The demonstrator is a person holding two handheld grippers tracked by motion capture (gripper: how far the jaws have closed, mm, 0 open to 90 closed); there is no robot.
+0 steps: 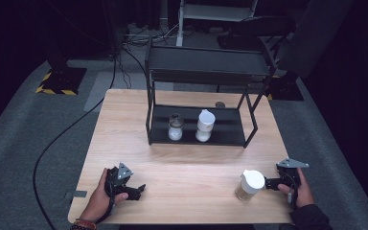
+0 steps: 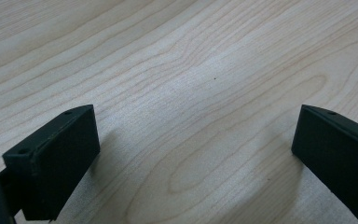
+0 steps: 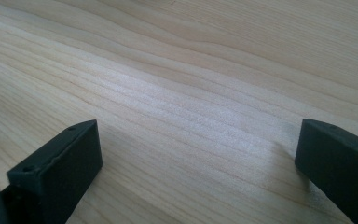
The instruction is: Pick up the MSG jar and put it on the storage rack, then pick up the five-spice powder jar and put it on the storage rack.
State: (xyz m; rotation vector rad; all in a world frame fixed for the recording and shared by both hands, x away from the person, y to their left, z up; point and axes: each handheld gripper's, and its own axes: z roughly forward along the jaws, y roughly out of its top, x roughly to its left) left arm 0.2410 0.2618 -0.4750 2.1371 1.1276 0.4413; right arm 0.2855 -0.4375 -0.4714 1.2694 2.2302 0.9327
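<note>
Saw a big, light wooden table with a tall black metal rack at its far side. Saw two small jars on the rack's low shelf, a glass jar with a dark lid and a jar with a white top, side by side, with room to their right.

Saw the left gripper near the front left edge. Found its black fingers spread wide over bare wood, with nothing between.

Saw the right gripper low at the front right. Found its fingers spread very wide too, gripping nothing.

Found the small clear jar with a round white lid and light brown stuff inside standing up on the table, just beside the right gripper's tips, not held.

Judged the job as getting hold of that jar, maybe for the shelf. Needed to go slowly. Needed to keep the fingers level, one on each side of the glass, below the lid. Needed to squeeze gently, then lift straight up without tipping.

Looked for words. Found no brand, label or writing clear enough to read.
</note>
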